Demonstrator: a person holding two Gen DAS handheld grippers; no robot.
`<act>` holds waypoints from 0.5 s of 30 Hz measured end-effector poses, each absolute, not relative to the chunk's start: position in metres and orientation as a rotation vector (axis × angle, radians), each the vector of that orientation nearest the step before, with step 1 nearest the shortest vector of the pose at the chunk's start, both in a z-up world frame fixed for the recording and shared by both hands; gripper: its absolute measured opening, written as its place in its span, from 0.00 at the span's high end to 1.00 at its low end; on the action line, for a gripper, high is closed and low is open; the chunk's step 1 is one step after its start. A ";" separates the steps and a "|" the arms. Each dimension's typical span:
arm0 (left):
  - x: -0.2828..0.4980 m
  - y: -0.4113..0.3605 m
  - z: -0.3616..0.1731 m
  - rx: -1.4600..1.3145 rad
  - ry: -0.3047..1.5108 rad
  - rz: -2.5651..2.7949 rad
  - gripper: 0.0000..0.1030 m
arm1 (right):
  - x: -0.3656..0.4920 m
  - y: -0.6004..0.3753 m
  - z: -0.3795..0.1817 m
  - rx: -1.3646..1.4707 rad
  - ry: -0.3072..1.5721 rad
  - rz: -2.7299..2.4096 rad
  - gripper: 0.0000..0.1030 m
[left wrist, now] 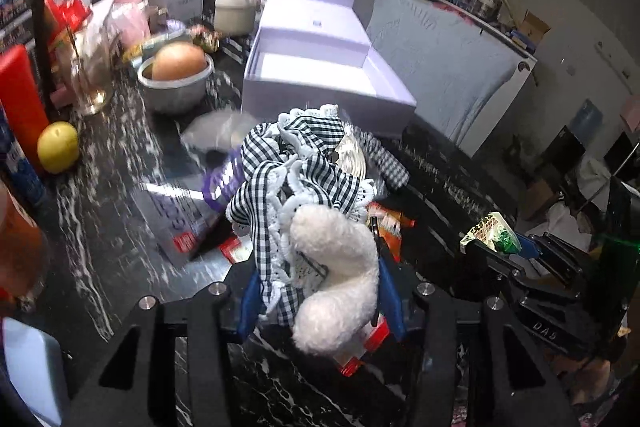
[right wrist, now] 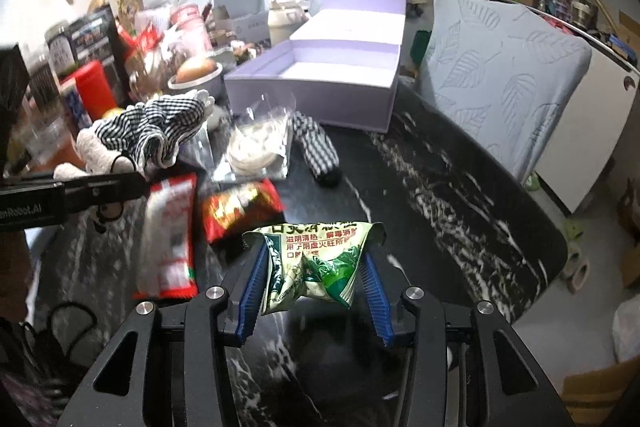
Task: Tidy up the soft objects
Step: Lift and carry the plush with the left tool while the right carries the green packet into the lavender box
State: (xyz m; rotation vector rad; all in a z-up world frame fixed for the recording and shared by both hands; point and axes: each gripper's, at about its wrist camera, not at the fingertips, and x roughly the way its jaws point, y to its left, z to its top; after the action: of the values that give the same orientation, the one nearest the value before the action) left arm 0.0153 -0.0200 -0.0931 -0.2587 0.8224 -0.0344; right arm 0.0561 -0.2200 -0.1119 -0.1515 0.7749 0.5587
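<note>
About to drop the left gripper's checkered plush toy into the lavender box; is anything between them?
Nothing tall. Between the checkered plush toy in the left gripper and the open lavender box lie only a clear bag with a round white item and a checkered piece, flat on the counter. The box looks empty.

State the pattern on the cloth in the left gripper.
Black-and-white gingham cloth, lace-trimmed; clearest in the left wrist view.

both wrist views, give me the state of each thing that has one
left gripper: shut on plush toy
plush toy: held, lifted
right gripper: shut on green packet
green packet: crumpled, held
purple box: open, nothing visible inside
bowl: upright, holds a round fruit
</note>
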 end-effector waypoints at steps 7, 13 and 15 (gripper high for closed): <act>0.025 -0.025 -0.063 -0.217 0.745 -0.040 0.53 | 0.067 -0.221 -0.077 -0.144 0.698 0.566 0.56; 0.040 -0.029 -0.032 -0.166 0.657 -0.054 0.53 | 0.086 -0.223 -0.051 -0.111 0.650 0.573 0.56; 0.046 -0.030 -0.023 -0.154 0.633 -0.059 0.53 | 0.092 -0.224 -0.042 -0.109 0.632 0.574 0.56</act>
State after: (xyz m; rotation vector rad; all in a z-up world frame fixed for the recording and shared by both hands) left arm 0.0460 -0.0299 -0.0234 -0.1539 0.6327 -0.0587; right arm 0.0917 -0.2240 -0.0423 -0.1089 0.6317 0.5741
